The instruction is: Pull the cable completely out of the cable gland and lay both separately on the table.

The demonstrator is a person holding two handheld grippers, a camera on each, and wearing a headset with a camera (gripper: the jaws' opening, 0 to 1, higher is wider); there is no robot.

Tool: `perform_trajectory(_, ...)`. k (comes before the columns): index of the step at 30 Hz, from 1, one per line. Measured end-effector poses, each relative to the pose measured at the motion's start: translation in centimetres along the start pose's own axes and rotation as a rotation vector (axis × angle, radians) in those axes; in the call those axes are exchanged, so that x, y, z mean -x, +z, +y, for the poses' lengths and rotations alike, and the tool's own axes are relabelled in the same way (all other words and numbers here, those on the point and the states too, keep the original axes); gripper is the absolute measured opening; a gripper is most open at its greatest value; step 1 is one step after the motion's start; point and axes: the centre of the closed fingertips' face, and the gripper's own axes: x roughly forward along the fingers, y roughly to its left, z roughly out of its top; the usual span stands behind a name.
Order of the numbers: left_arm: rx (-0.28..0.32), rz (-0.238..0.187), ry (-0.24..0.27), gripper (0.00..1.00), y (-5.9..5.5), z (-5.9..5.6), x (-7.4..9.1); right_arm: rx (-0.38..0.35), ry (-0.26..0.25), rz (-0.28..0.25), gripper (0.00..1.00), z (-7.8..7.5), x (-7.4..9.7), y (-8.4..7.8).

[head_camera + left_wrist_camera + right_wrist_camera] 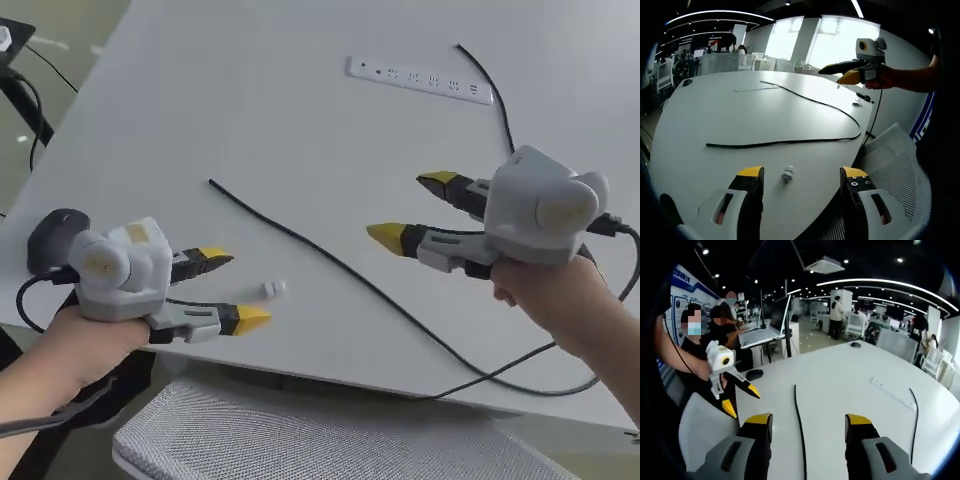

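Holding left tongs [247,288] and right tongs [398,206] level above the bench [250,120], both released, over separate cable [330,260] and gland [273,290].

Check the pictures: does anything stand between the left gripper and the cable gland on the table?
Nothing visible does. The cable gland lies on the bare table just ahead of the left gripper, whose jaws are open. The black cable runs beyond the gland, apart from it.
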Motion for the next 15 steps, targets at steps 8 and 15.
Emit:
perform_trajectory(8,0.053,-0.037,0.029,0.65,0.7,0.4,1.5,-0.051,-0.025,-0.009,0.66,0.4,3.3,-2.7)
perform_trajectory(15,0.047,-0.046,0.049,0.70,1.5,0.5,2.3,-0.110,-0.037,0.007,0.72,1.1,5.4,-6.2)
